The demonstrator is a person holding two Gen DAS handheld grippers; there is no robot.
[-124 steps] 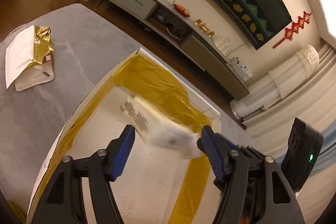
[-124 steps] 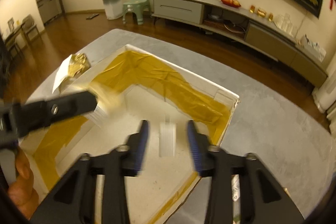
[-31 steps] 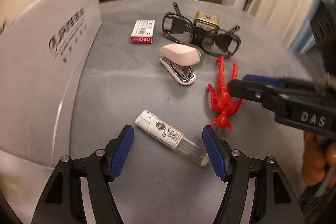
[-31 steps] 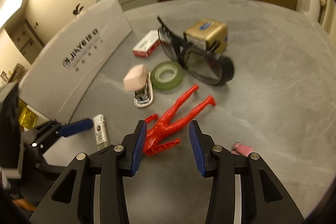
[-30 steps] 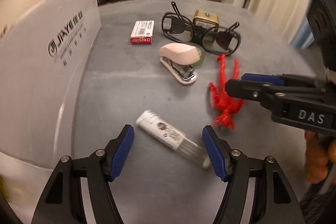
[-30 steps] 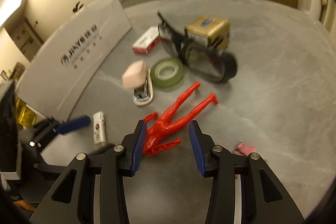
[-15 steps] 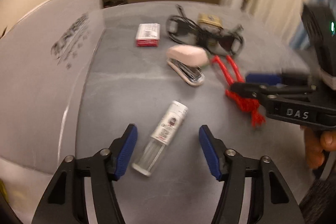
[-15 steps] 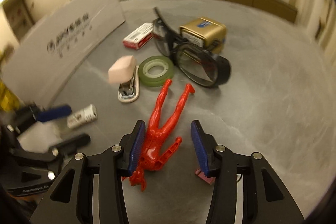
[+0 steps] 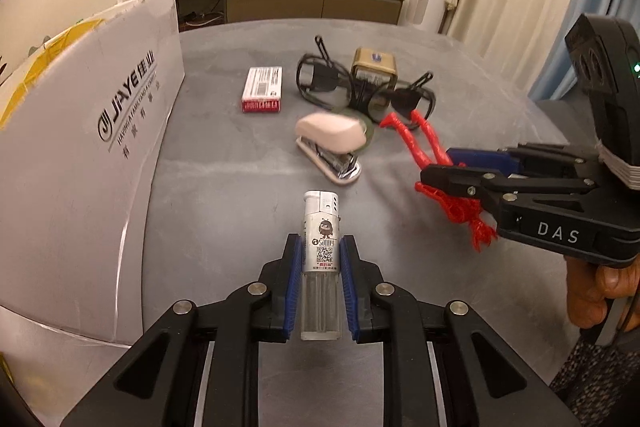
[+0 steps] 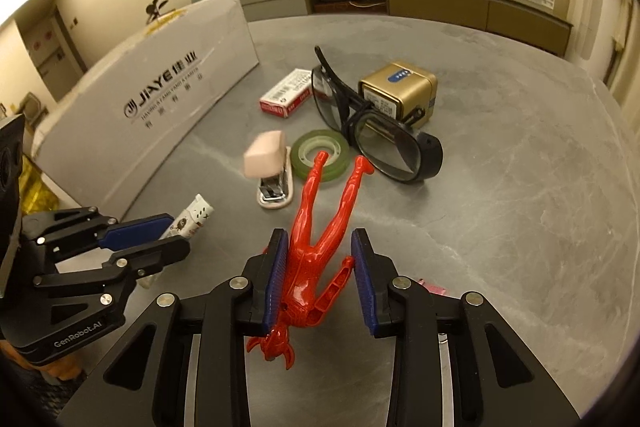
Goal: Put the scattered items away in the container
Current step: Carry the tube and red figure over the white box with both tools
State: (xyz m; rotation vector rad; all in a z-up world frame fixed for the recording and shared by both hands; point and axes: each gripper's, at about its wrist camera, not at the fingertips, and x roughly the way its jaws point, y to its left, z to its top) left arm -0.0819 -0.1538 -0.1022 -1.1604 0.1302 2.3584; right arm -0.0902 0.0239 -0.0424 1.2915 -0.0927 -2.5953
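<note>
A clear lighter (image 9: 322, 255) with a white label lies lengthwise between the blue pads of my left gripper (image 9: 320, 241), which is shut on it just above the grey table. From the right wrist view that gripper (image 10: 176, 233) sits at the left with the lighter (image 10: 196, 215) poking out. My right gripper (image 10: 319, 239) is shut on a red plastic figure (image 10: 316, 239), pinched at torso and arm, legs pointing away. In the left wrist view the right gripper (image 9: 438, 167) holds the figure (image 9: 424, 147) at the right. The white cardboard box (image 9: 80, 147) stands at the left.
On the table beyond the grippers lie a pink stapler (image 9: 330, 139), a green tape roll (image 10: 320, 155), black glasses (image 10: 384, 135), a gold tin (image 10: 400, 91), a red-and-white staple box (image 9: 262, 93) and a small pink scrap (image 10: 432, 289). A hand (image 9: 600, 287) holds the right gripper.
The lighter has turned in line with my left fingers, and they have shut on it. My right fingers have moved forward over the red figure and shut on it.
</note>
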